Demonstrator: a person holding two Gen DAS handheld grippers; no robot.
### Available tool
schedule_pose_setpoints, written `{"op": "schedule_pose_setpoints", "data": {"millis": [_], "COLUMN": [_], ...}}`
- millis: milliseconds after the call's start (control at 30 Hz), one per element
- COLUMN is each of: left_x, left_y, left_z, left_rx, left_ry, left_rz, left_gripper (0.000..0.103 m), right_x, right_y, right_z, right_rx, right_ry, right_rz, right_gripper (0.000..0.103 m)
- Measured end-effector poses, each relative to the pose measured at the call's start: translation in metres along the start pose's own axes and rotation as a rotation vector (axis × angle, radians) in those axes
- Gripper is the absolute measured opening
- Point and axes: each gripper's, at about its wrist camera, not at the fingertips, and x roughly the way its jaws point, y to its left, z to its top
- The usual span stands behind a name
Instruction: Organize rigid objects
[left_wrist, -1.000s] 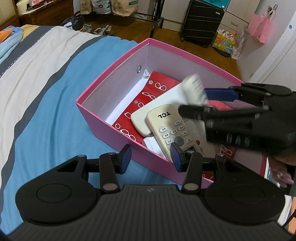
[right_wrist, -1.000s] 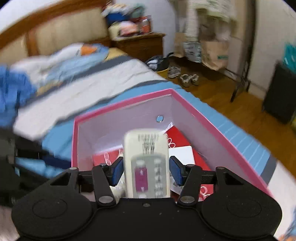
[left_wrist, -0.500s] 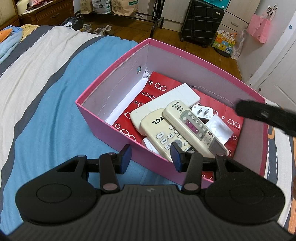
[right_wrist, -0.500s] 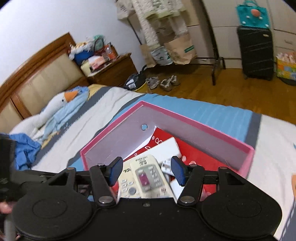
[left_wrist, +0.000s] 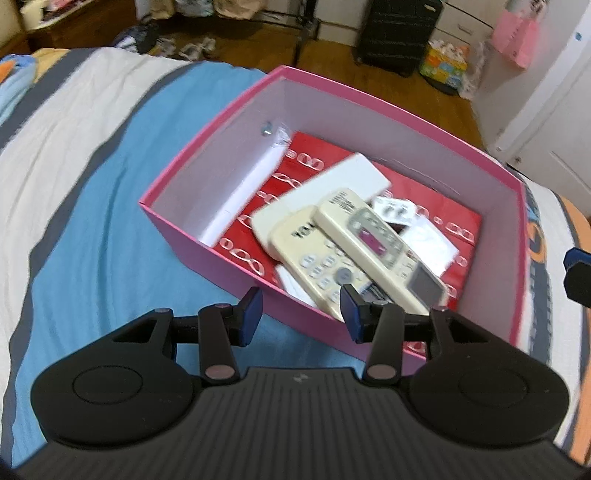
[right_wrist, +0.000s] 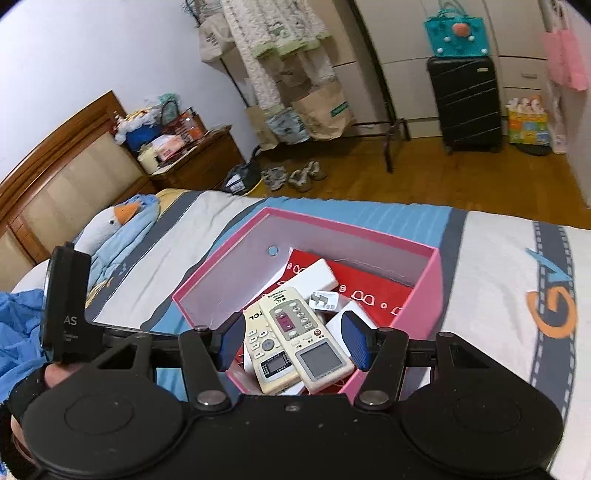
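A pink box (left_wrist: 221, 254) (right_wrist: 428, 295) sits on the bed. Inside lie a cream remote with a pink display (left_wrist: 373, 240) (right_wrist: 306, 336), a cream TCL remote (left_wrist: 314, 262) (right_wrist: 262, 343) beside it, a flat white remote (left_wrist: 332, 184) (right_wrist: 314, 277) under them and a white plug adapter (left_wrist: 395, 210) (right_wrist: 325, 301), all on red patterned paper. My left gripper (left_wrist: 301, 310) is open and empty at the box's near wall. My right gripper (right_wrist: 291, 338) is open and empty, above the box's near corner. The left gripper also shows at the right wrist view's left edge (right_wrist: 66, 306).
The bed has a blue, white and grey striped cover (left_wrist: 92, 240). A goose plush (right_wrist: 118, 225) lies by the headboard. A bedside cabinet (right_wrist: 195, 162), shoes (right_wrist: 295, 177), a clothes rack and a black suitcase (right_wrist: 467, 103) stand on the wooden floor beyond.
My right gripper let go of the pink-display remote into the box, beside the TCL remote, then opened and drew back up and away. The left gripper shifted slightly.
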Motion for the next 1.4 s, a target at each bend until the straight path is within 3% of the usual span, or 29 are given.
{"op": "schedule_pose_setpoints", "data": {"millis": [300, 400, 533, 667, 967, 1033, 1100, 1233, 1400], "left_x": [-0.048, -0.072, -0.095, -0.117, -0.159, -0.166, -0.171, -0.176, -0.178], "left_y": [-0.029, -0.040, -0.055, -0.059, -0.073, -0.077, -0.080, -0.086, -0.090], "left_z": [-0.022, -0.034, -0.052, -0.071, -0.106, -0.112, -0.117, -0.127, -0.135], "left_rx": [0.122, 0.175, 0.248, 0.263, 0.305, 0.316, 0.325, 0.331, 0.340], "left_ry": [-0.038, -0.076, -0.110, -0.123, -0.199, -0.215, -0.227, -0.235, -0.250], "left_rz": [-0.010, 0.005, 0.051, 0.012, -0.033, -0.033, -0.037, -0.044, -0.030], "left_gripper": [0.043, 0.045, 0.046, 0.047, 0.056, 0.057, 0.059, 0.063, 0.067], "right_x": [-0.048, -0.063, -0.088, -0.107, -0.148, -0.156, -0.162, -0.164, -0.169], "right_y": [0.023, 0.027, 0.033, 0.039, 0.051, 0.053, 0.055, 0.048, 0.039], "right_z": [-0.025, -0.035, -0.052, -0.065, -0.099, -0.107, -0.114, -0.122, -0.126], "right_rx": [-0.033, -0.047, -0.037, -0.025, -0.033, -0.029, -0.003, 0.072, 0.100], "right_ry": [-0.053, -0.002, -0.059, -0.091, -0.172, -0.204, -0.241, -0.236, -0.228], "right_rz": [-0.110, -0.101, -0.149, -0.185, -0.355, -0.394, -0.439, -0.535, -0.552], "right_gripper": [0.063, 0.063, 0.063, 0.064, 0.075, 0.093, 0.101, 0.103, 0.103]}}
